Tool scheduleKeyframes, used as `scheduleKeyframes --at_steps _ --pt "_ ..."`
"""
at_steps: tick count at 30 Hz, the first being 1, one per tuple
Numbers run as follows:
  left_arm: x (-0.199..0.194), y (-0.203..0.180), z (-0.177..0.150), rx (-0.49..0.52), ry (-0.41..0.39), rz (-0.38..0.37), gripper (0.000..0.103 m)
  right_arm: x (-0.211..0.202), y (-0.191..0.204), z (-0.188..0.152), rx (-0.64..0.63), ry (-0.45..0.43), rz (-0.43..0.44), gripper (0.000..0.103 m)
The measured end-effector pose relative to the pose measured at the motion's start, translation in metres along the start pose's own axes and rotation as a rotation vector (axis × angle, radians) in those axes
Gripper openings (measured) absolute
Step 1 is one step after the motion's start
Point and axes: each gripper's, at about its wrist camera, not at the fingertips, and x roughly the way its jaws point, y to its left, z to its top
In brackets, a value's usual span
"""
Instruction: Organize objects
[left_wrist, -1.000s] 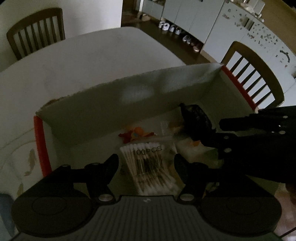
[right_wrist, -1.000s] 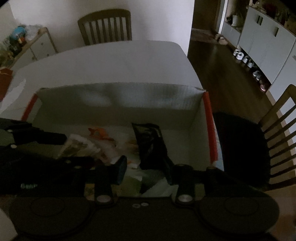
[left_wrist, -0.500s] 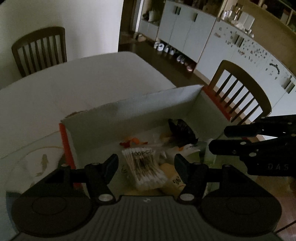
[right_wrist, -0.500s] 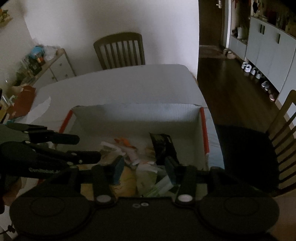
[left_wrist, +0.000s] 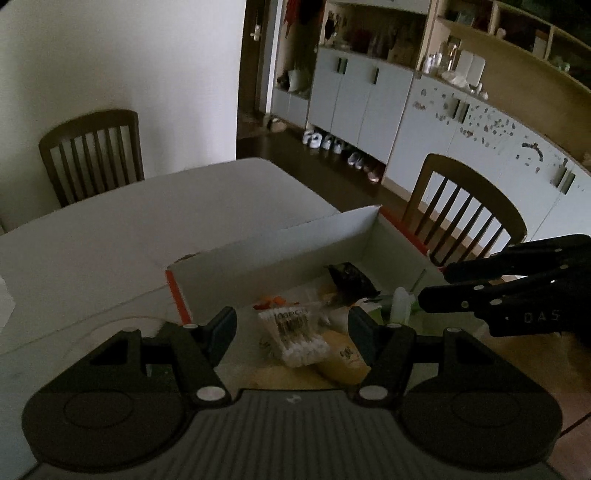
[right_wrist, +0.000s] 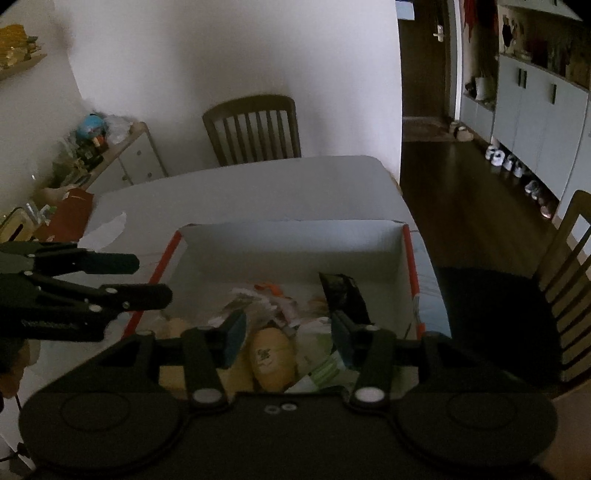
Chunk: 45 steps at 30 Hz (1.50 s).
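A white cardboard box (left_wrist: 280, 243) with orange edges sits on the white table (left_wrist: 155, 214); it also shows in the right wrist view (right_wrist: 295, 247). Inside lie a bag of cotton swabs (left_wrist: 291, 336), a yellow packet (left_wrist: 343, 358) (right_wrist: 271, 358), a black pouch (left_wrist: 351, 277) (right_wrist: 343, 291), a small white bottle (left_wrist: 399, 306) and green-white packs (right_wrist: 325, 365). My left gripper (left_wrist: 291, 328) is open and empty, raised above the box's near edge. My right gripper (right_wrist: 286, 332) is open and empty, also above the box; it shows from the side in the left wrist view (left_wrist: 498, 291).
Wooden chairs stand at the table's far end (left_wrist: 92, 155) (right_wrist: 255, 129) and right side (left_wrist: 465, 210). Grey cabinets (left_wrist: 369, 99) with shoes beneath line the right wall. A cluttered sideboard (right_wrist: 103, 155) stands at the left. A paper scrap (right_wrist: 107, 229) lies left of the box.
Both grippers have risen and drawn back from inside the box, staying open and empty. The box looks smaller and lower in both views. The items in it have not moved.
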Motion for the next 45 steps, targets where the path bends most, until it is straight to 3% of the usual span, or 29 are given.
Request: scheduleKeyframes --at_steps 8,10,15,19,25,34,42,45 --pt "-0.027 0.006 -0.011 -0.023 -0.043 0.015 0.067 -0.017 0.011 -0.014 -0.013 -0.055 0.010 0.063" --pt "-0.031 0.006 -0.014 -0.028 -0.052 0.014 0.084 -0.019 0.014 -0.017 -0.017 -0.063 0.009 0.065" --pt "-0.040 0.005 -0.022 -0.031 -0.073 0.019 0.086 -0.026 0.019 -0.025 -0.017 -0.094 0.019 0.075" --pt "-0.045 0.004 -0.027 -0.038 -0.091 0.009 0.103 -0.031 0.022 -0.031 -0.007 -0.125 0.029 0.085" --pt "-0.052 0.007 -0.037 -0.056 -0.120 -0.004 0.103 -0.042 0.029 -0.040 -0.011 -0.181 0.036 0.094" --pt "-0.063 0.003 -0.056 -0.064 -0.162 0.029 0.103 -0.047 0.035 -0.048 -0.008 -0.196 0.034 0.095" --pt "-0.074 -0.018 -0.066 0.057 -0.204 0.092 0.103 -0.052 0.037 -0.057 0.000 -0.221 0.013 0.095" --pt "-0.077 -0.022 -0.068 0.077 -0.213 0.077 0.103 -0.052 0.039 -0.059 -0.003 -0.220 0.019 0.095"
